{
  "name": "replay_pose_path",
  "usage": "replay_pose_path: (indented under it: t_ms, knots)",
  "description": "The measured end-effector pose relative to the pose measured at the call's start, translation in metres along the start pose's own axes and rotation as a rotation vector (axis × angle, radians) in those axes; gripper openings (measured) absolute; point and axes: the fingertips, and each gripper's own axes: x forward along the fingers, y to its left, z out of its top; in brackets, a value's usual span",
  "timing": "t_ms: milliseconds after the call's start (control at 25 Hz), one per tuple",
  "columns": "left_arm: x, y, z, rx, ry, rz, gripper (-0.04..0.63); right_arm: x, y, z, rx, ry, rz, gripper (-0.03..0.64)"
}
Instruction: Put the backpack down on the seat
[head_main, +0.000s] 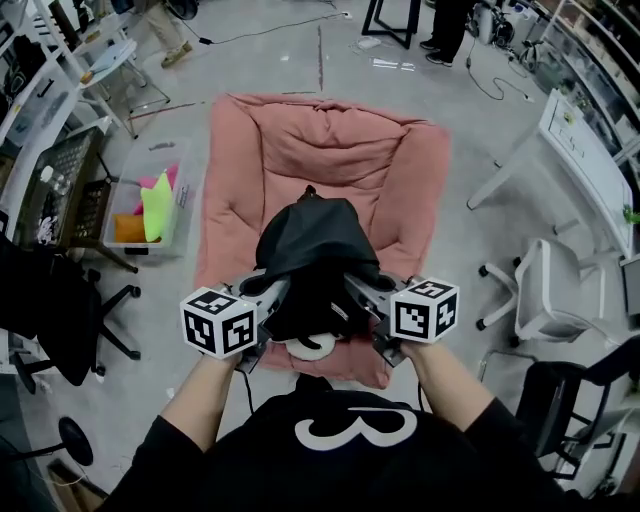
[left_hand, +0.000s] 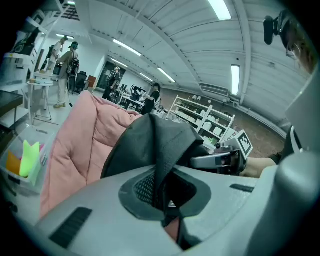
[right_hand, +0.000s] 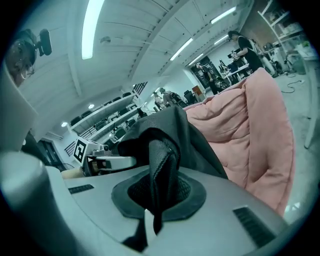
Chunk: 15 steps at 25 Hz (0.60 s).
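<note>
Pink padded seat stands on grey floor beside clear bin.

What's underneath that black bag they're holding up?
The pink cushioned seat lies under the backpack. The backpack covers the seat's middle, so whether it rests there, or anything lies beneath it, cannot be seen.

Backpack: black woven cloth, matt, slight sheen on the folds. Its strap: coarse mesh weave. Seat: pink padded cloth, soft, matt. Left gripper and right gripper: smooth grey plastic shells, matt. Floor: pale, polished, glossy. Storage bin: clear plastic.
</note>
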Motion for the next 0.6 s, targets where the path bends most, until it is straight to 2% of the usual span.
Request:
replay_pose_path:
  t_ms: [200, 600]
  knots:
    - [0.032, 0.029, 0.009, 0.052, 0.037, -0.016, 0.012, 0.023, -0.031, 0.008, 0.030, -0.008, -0.072, 0.012]
    - [0.085, 0.086, 0.000, 0.136, 0.084, -0.011, 0.013, 0.066, -0.086, 0.002, -0.091, 0.075, -0.229, 0.014]
